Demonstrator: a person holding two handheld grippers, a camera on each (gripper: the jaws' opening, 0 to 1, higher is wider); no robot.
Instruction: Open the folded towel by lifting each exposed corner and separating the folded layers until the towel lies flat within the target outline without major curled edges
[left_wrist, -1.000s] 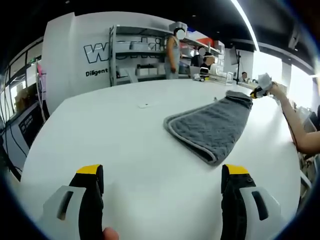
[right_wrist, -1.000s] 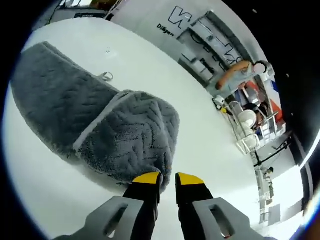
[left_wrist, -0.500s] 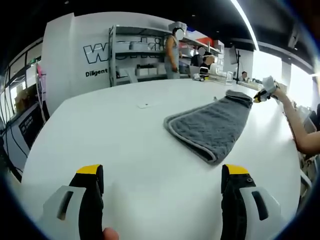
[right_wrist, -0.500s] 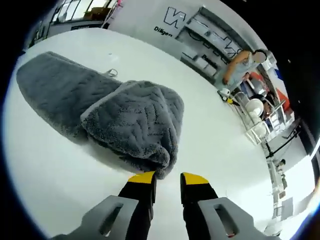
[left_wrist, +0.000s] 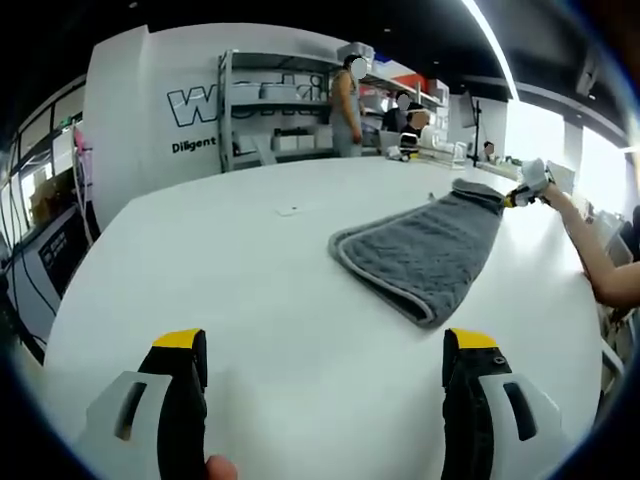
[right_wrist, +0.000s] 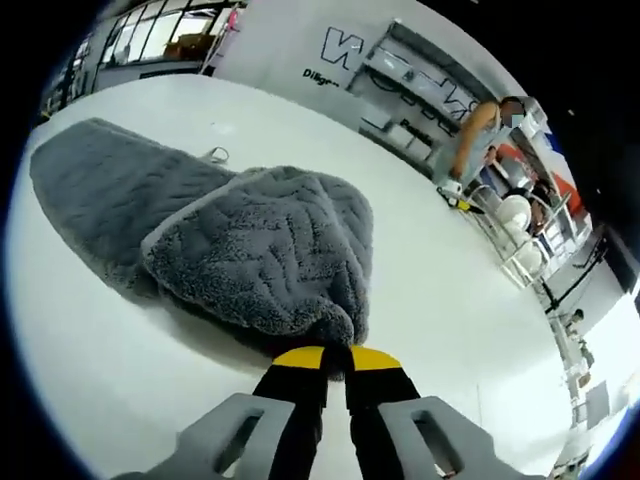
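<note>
A grey folded towel (left_wrist: 425, 250) lies on the white table (left_wrist: 240, 280), right of centre in the left gripper view. My left gripper (left_wrist: 325, 345) hangs open well short of it, nothing between its yellow-tipped fingers. At the towel's far end the right gripper (left_wrist: 520, 190) shows as a small shape in a person's hand. In the right gripper view the towel (right_wrist: 200, 250) spreads away to the left, its top layer raised into a hump. My right gripper (right_wrist: 336, 357) is shut on a corner of that layer, pinched between the yellow tips.
A person's bare forearm (left_wrist: 590, 250) reaches along the table's right edge. Metal shelving (left_wrist: 290, 110) with boxes stands beyond the table against a lettered wall, and people (left_wrist: 348, 105) stand near it. A small loop of the towel (right_wrist: 213, 154) lies on the table.
My right gripper has closed from a narrow gap onto the towel's corner, and the top layer now bulges toward it. The left gripper has stayed still.
</note>
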